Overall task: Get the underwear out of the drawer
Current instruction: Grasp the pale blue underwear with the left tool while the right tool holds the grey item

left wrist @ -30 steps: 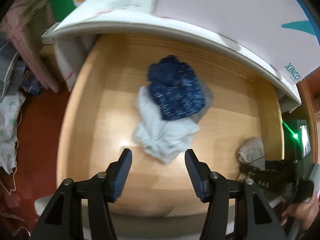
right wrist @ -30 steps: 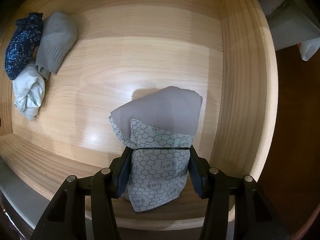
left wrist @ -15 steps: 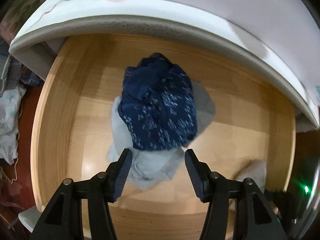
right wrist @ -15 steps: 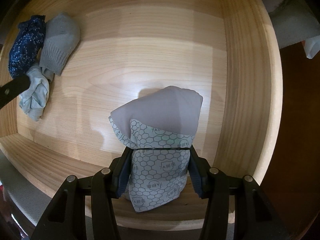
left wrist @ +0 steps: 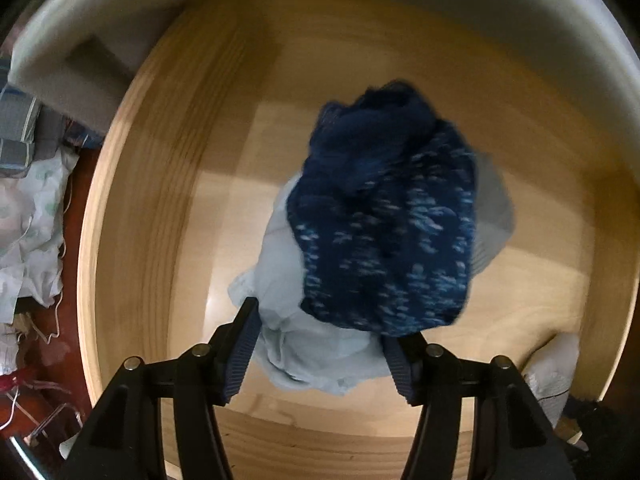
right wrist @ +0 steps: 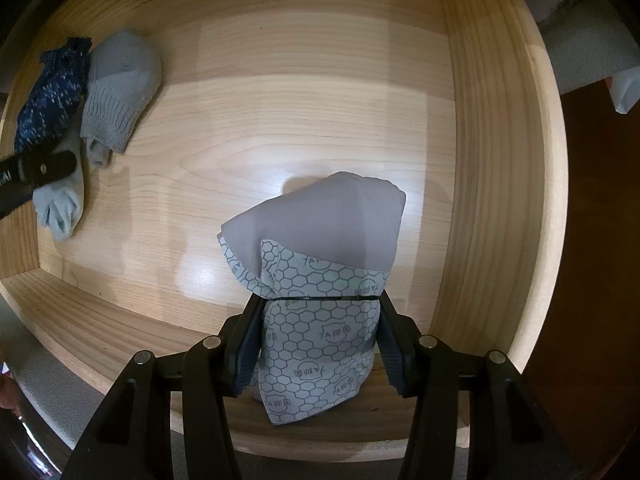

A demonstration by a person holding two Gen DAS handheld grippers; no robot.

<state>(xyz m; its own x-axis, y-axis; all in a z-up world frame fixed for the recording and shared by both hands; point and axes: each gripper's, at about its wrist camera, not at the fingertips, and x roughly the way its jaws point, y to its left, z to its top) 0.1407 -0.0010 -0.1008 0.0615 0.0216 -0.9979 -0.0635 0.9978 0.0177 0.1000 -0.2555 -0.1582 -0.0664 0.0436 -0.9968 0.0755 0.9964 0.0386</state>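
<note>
Right hand-held gripper (right wrist: pixel 318 338) is clamped on a folded piece of underwear (right wrist: pixel 320 280), its two pads pressed against the cloth from either side, low in the near right part of the wooden drawer (right wrist: pixel 496 184). That underwear is plain grey at the far end and pale grey-green nearer the pads, printed with a dark honeycomb pattern and small shield badges; the characters in them are too small to read, apart from what looks like an "A". Its long axis runs away from the gripper toward the drawer's back, the grey end farthest. Left hand-held gripper (left wrist: pixel 320 344) stands wide open in the drawer's far left part, its pads either side of the near end of a pale blue garment (left wrist: pixel 288 320), without squeezing it. A navy speckled garment (left wrist: pixel 384 220) lies on top, with a grey sock (right wrist: pixel 120 92) just beside it.
</note>
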